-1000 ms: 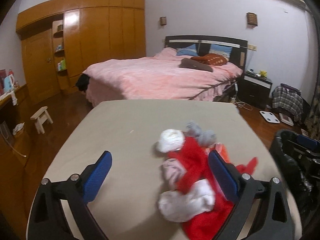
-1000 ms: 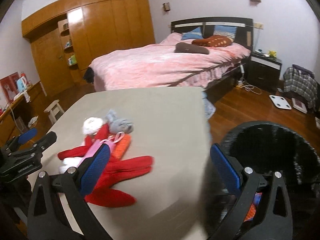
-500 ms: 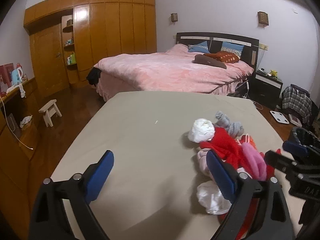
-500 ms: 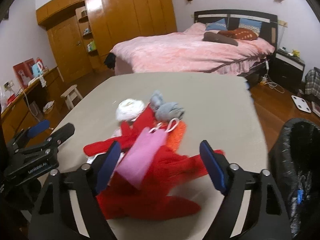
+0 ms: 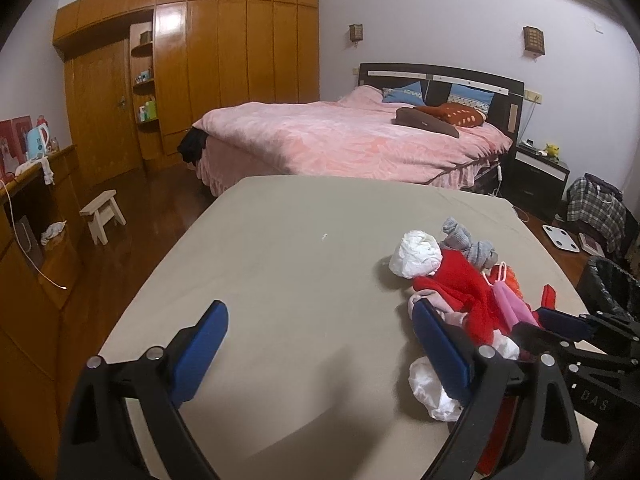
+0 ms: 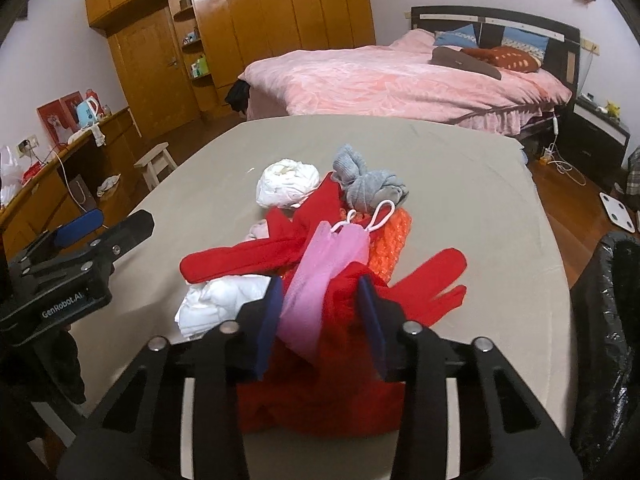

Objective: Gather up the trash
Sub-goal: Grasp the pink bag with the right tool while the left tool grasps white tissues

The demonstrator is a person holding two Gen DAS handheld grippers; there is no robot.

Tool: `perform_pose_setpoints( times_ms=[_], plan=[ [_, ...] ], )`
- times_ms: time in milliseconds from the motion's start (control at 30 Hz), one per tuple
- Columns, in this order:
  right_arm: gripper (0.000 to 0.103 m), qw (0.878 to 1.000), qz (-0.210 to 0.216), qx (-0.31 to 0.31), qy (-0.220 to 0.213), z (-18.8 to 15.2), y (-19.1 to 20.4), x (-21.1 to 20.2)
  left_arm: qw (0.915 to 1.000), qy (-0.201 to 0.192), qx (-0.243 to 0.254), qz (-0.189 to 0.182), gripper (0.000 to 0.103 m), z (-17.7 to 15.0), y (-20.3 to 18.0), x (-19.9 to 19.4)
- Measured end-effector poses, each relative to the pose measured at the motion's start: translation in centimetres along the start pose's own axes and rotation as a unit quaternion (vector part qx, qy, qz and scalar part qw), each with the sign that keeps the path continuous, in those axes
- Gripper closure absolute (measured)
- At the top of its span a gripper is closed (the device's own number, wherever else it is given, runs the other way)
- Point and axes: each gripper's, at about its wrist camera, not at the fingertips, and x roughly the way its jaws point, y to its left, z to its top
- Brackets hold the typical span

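A trash pile lies on the beige table [image 6: 460,176]: a white crumpled wad [image 6: 288,184], a grey sock [image 6: 368,184], an orange net [image 6: 394,240], red cloth with a glove shape [image 6: 424,284], a pink mesh bag [image 6: 328,256] and a second white wad [image 6: 216,300]. My right gripper [image 6: 320,284] points down at the pile's near end. Its jaws are closing, with the pink bag and red cloth between them. My left gripper [image 5: 318,308] stands open over bare table, its right finger [image 5: 436,336] beside the pile. Nothing lies between its fingers.
A bin lined with a black bag [image 6: 608,320] stands off the table's right edge. Beyond the table are a pink bed [image 6: 400,80], a wooden wardrobe [image 6: 260,32], a small white stool [image 6: 156,164] and a side counter [image 6: 48,184] on the left.
The right gripper swung left from over the bin to the pile and narrowed its jaws around the pink bag and red cloth. The left gripper shifted left, off the pile.
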Motion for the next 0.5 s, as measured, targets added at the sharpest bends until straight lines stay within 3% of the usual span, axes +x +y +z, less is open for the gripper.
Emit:
perform_pose_setpoints(
  times_ms=[267, 500],
  plan=[
    [0.064, 1.0, -0.013, -0.012, -0.01, -0.2, -0.4, -1.4, 1.0, 0.002, 0.004, -0.004, 0.012, -0.3, -0.7, -0.4],
    [0.065, 1.0, 0.001, -0.015, -0.017, -0.3, 0.2, -2.1, 1.0, -0.001, 0.002, -0.003, 0.012, -0.3, -0.5, -0.6]
  ],
)
